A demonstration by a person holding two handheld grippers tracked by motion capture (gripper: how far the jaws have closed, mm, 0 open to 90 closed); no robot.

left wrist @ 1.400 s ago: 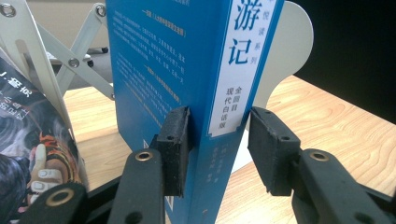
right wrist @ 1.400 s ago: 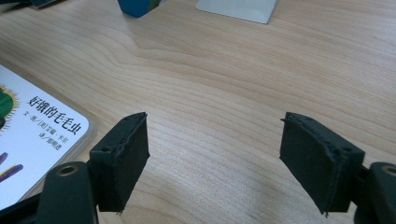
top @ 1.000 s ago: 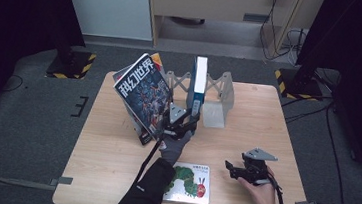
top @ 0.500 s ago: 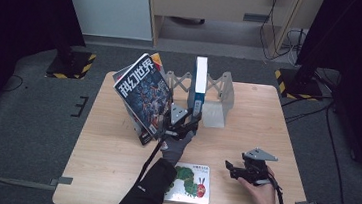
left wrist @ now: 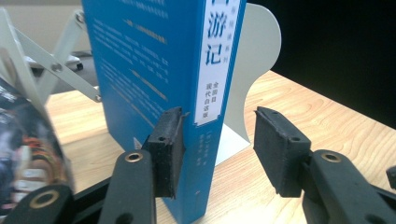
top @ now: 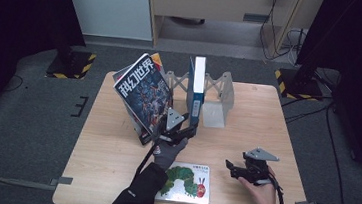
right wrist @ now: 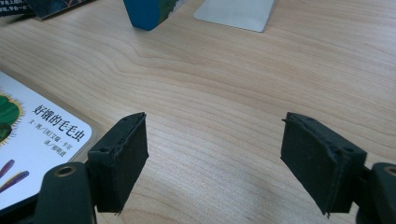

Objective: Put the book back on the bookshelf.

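While upright blue hardcover book [left wrist: 154, 70] stands against white metal bookend [left wrist: 252, 70], left gripper [left wrist: 217, 140] jaws straddle spine, spread; right gripper [right wrist: 212, 158] wide, above wooden table [right wrist: 224, 70].

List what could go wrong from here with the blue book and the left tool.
1. The left tool is open around the blue book, one pad against its cover and the other apart from the spine. If it pulls away unevenly, the upright book may tip.
2. The magazine leans at a steep tilt just beside that hand; a nudge could send it sliding down.
3. The bookend has only a thin plate beside the book, probably weak support.
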